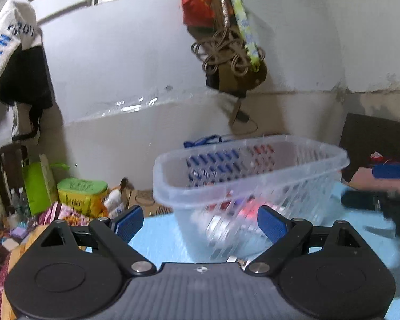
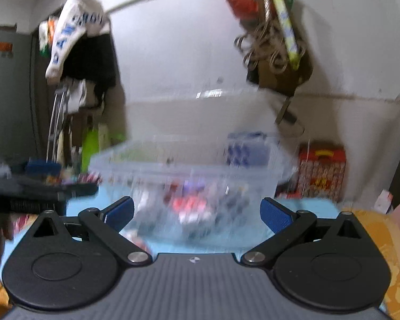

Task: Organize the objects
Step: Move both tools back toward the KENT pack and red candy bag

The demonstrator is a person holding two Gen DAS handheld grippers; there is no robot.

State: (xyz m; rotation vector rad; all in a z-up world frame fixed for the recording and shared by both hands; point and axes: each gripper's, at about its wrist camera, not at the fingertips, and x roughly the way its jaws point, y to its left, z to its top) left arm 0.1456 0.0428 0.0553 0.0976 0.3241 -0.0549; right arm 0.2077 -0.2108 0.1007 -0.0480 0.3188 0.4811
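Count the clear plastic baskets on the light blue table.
1: a clear slotted plastic basket stands on the light blue table, ahead of both claws, with blurred items inside. The view is motion-blurred, so anything behind it may be hidden.

We look along two grippers toward a slotted basket point(image 1: 249, 176) standing on the bench point(image 1: 157, 240). The left gripper point(image 1: 200, 224) sits before the basket's near left corner, jaws spread wide, nothing between them. The right gripper point(image 2: 197, 213) faces the basket's long side, also spread wide and empty. Small items point(image 1: 226, 221) lie jumbled in the basket; they are too blurred to name. Behind the basket stands a wall point(image 1: 136, 61), with a bundle of bags point(image 1: 226, 40) hanging above the basket and clothes point(image 1: 16, 53) hanging far to the left. Boxes and bags point(image 1: 77, 194) crowd below the clothes, left of the bench.
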